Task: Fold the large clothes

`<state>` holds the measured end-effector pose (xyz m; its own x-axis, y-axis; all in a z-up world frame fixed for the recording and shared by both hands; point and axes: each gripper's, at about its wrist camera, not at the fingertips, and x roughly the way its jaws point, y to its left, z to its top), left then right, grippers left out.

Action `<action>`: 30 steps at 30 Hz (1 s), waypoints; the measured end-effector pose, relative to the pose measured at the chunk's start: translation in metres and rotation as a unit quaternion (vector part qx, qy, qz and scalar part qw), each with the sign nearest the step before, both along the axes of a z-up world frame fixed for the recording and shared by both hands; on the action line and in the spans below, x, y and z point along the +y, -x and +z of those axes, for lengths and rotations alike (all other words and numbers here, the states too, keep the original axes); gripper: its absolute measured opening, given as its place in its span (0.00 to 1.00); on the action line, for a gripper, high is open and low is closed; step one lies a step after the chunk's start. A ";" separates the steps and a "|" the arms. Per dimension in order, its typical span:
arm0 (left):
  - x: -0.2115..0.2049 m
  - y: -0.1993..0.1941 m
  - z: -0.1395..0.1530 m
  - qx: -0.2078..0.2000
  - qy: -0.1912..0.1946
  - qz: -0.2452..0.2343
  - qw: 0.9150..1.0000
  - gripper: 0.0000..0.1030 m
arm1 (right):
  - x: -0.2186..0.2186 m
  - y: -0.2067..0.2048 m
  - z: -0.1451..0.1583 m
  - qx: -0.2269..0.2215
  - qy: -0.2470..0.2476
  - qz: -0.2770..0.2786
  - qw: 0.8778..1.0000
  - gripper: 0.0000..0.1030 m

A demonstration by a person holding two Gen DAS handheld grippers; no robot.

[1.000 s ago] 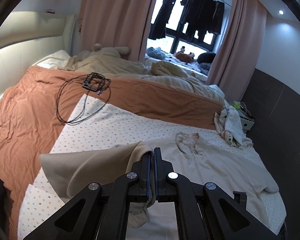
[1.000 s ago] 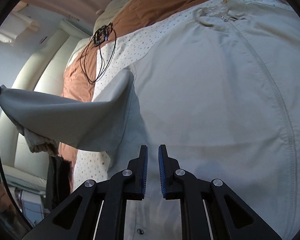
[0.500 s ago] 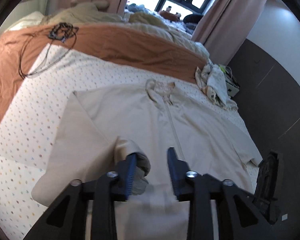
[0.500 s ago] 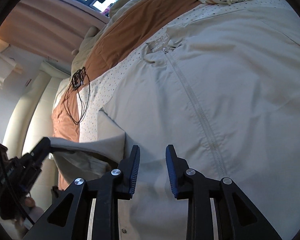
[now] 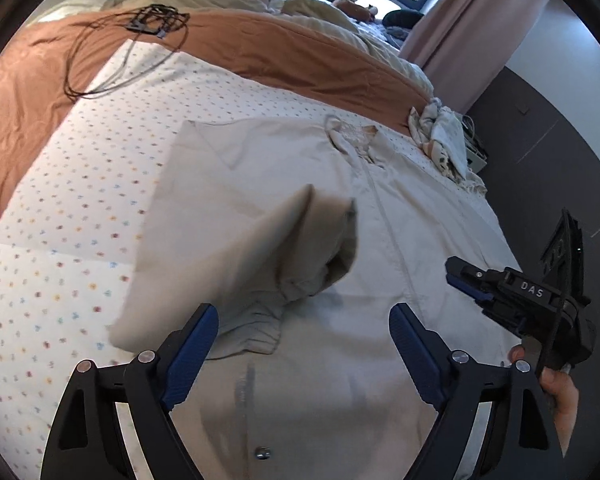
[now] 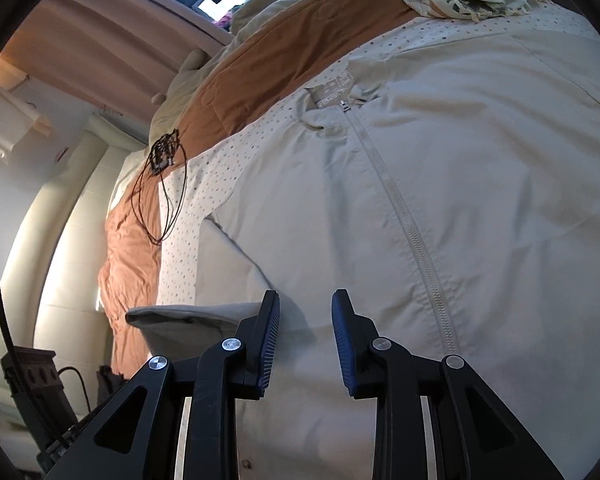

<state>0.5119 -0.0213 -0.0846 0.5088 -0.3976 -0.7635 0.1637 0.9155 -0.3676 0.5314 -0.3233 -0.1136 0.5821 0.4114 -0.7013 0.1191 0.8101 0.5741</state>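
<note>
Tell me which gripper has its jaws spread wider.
The left gripper: its blue-padded fingers stand far apart above the beige zip-up jacket, nothing between them. The right gripper shows only a narrow gap.

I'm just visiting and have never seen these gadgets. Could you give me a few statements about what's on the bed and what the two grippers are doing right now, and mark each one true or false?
1. The left gripper is open, holding nothing. True.
2. The beige jacket is unzipped and spread wide open. False: its zipper is closed up to the collar.
3. One sleeve is folded in over the jacket's front. True.
4. The black cable lies on the jacket. False: it lies apart from it, on the orange blanket and dotted sheet.
5. The right gripper clamps the sleeve. False: its fingers are apart, empty.
</note>
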 end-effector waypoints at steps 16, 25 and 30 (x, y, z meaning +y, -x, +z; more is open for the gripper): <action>0.141 0.038 -0.019 0.004 -0.006 0.125 0.992 0.85 | 0.139 0.007 0.042 -0.117 0.122 0.161 0.972 0.80; 0.182 0.051 -0.039 0.021 -0.005 0.153 0.988 0.85 | 0.191 -0.030 0.050 -0.166 0.241 0.243 0.925 0.81; 0.194 0.052 -0.049 0.031 -0.011 0.159 0.987 0.85 | 0.196 -0.042 0.026 -0.152 0.252 0.280 0.914 0.81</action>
